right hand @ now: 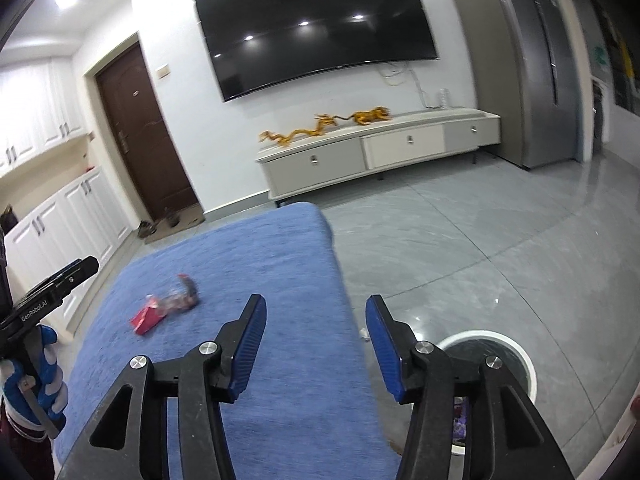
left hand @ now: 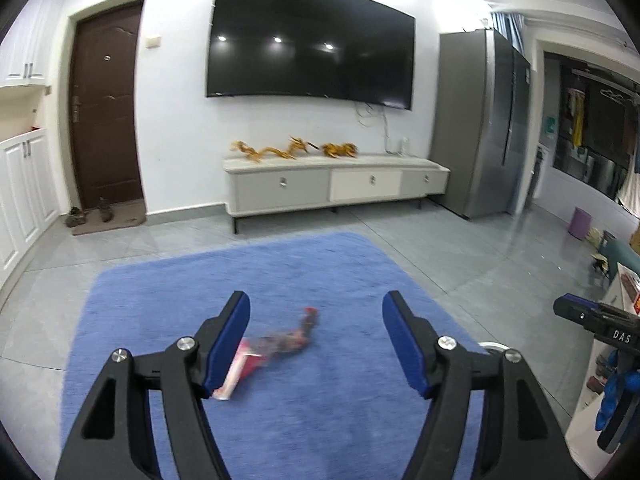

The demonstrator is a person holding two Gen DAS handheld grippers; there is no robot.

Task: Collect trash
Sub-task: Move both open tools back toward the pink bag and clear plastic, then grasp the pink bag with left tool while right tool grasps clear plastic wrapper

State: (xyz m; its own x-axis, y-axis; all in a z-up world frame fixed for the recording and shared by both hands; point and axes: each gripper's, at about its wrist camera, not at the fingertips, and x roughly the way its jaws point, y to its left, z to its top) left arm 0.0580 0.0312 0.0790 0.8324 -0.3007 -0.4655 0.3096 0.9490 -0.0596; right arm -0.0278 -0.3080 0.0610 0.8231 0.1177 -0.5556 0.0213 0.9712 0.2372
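Note:
A red carton and a crumpled dark wrapper lie together on the blue rug. My left gripper is open and empty, held above the rug with the trash between its fingers in view. In the right wrist view the red carton and wrapper lie to the left on the rug. My right gripper is open and empty, over the rug's right edge. A white-rimmed trash bin with some trash inside stands on the floor to its lower right.
Grey tiled floor surrounds the rug. A TV cabinet with golden dragon figures stands under a wall TV. A fridge is at the right, a brown door at the left. A small white scrap lies by the rug.

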